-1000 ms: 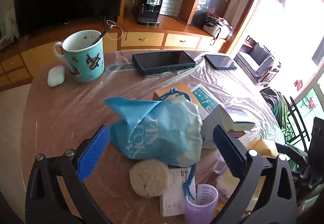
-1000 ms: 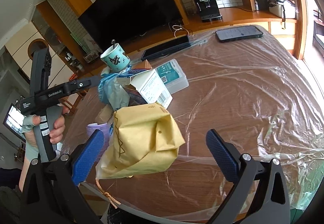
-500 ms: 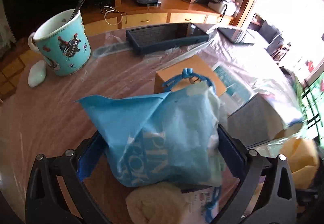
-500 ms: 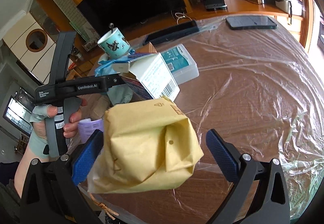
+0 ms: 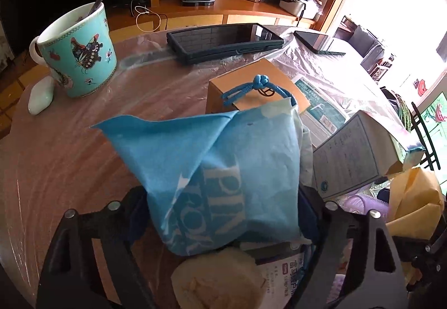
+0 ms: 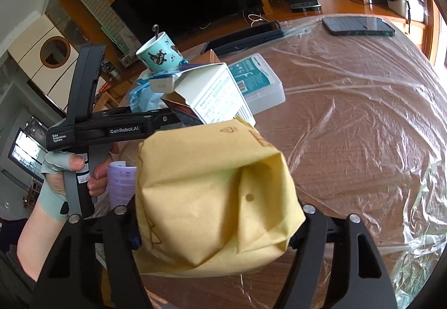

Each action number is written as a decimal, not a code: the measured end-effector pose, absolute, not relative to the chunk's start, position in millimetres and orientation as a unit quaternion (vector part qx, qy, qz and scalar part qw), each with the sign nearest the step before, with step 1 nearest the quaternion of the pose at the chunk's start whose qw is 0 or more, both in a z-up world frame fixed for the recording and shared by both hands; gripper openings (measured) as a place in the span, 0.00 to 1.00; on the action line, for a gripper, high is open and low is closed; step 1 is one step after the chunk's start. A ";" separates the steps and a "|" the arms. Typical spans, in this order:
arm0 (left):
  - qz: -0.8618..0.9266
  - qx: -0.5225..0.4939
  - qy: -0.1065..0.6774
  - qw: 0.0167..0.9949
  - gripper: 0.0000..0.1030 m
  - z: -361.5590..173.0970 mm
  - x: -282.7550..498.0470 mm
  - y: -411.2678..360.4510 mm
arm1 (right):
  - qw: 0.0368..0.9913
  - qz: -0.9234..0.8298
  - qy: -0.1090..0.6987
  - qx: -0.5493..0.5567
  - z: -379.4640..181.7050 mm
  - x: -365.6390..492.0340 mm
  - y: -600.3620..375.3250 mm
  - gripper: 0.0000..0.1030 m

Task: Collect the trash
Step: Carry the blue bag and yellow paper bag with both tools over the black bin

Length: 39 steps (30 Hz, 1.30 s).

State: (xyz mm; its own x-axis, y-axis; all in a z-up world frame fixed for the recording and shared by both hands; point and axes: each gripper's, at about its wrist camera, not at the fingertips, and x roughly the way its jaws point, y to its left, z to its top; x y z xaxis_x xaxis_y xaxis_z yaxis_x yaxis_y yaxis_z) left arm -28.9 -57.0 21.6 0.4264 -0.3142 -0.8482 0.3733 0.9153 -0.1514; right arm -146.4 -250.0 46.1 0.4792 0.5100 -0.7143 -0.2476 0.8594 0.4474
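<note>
Round brown table under clear plastic sheet (image 6: 363, 119), living room | left gripper (image 5: 223, 214) closing on crumpled blue paper bag (image 5: 223, 169), centre frame (soft, so gripped low) | right gripper (image 6: 215, 228) closing around yellow kraft paper bag (image 6: 212, 197), lower centre | both ready to lift as trash

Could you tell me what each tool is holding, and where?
Left tool closing around blue bag's lower sides; right tool closing around yellow paper bag's lower sides.

Boxes crowd behind the blue bag (image 5: 223, 169): a brown box (image 5: 251, 85) and a white carton (image 5: 354, 152). Bare film-covered table (image 6: 363, 127) lies open right of the yellow bag (image 6: 212, 197); the mug (image 5: 78, 49) stands well apart.
</note>
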 end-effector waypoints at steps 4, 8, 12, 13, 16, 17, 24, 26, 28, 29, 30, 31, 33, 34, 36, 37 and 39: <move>-0.209 0.009 0.488 0.847 0.73 27.5 -35.1 -48.5 | 0.853 0.226 0.445 0.152 54.5 -150.8 -258.0 0.62; -0.208 -0.015 0.469 0.858 0.72 40.0 -45.3 -36.5 | 0.858 0.230 0.429 0.165 62.7 -153.5 -266.4 0.61; -0.211 -0.030 0.446 0.869 0.72 59.3 -56.1 -26.7 | 0.863 0.231 0.414 0.173 71.6 -154.0 -273.8 0.61; -0.210 -0.032 0.438 0.874 0.72 65.4 -60.5 -24.9 | 0.864 0.232 0.411 0.175 73.4 -153.8 -275.4 0.61; -0.210 -0.046 0.421 0.881 0.72 78.2 -71.7 -20.9 | 0.870 0.229 0.401 0.174 79.6 -153.6 -279.2 0.61; -0.212 -0.050 0.416 0.883 0.72 82.1 -75.2 -21.6 | 0.871 0.229 0.399 0.172 81.0 -154.1 -280.1 0.61; -0.199 -0.060 0.374 0.904 0.72 109.8 -104.6 -18.3 | 0.881 0.223 0.382 0.168 88.3 -162.2 -291.5 0.61; -0.188 -0.049 0.361 0.912 0.72 117.2 -112.6 -18.8 | 0.883 0.221 0.374 0.175 91.0 -164.0 -294.3 0.61; -0.187 -0.046 0.351 0.916 0.72 121.8 -120.7 -17.9 | 0.887 0.222 0.367 0.174 95.0 -165.9 -295.3 0.61; -0.186 -0.044 0.347 0.918 0.72 124.8 -124.6 -17.7 | 0.888 0.220 0.365 0.172 96.5 -166.6 -295.1 0.61; -0.187 -0.043 0.347 0.918 0.72 125.9 -127.3 -17.6 | 0.889 0.220 0.364 0.169 97.2 -167.9 -294.8 0.61; -0.186 -0.044 0.345 0.919 0.72 127.2 -130.5 -16.7 | 0.889 0.221 0.365 0.167 97.5 -169.1 -294.4 0.61; -0.185 -0.042 0.342 0.920 0.72 129.8 -137.3 -15.3 | 0.890 0.223 0.362 0.165 99.0 -175.9 -293.8 0.61; -0.186 -0.042 0.342 0.920 0.72 130.7 -138.7 -14.4 | 0.890 0.225 0.360 0.163 100.6 -179.3 -293.7 0.61; -0.191 -0.044 0.339 0.920 0.72 132.8 -146.2 -12.7 | 0.891 0.232 0.355 0.161 104.3 -186.7 -292.9 0.61; -0.193 -0.044 0.338 0.920 0.72 132.9 -148.9 -11.8 | 0.892 0.235 0.352 0.159 106.8 -191.4 -292.2 0.61; -0.191 -0.042 0.332 0.923 0.72 133.0 -159.1 -9.9 | 0.894 0.238 0.346 0.156 110.8 -199.8 -293.2 0.61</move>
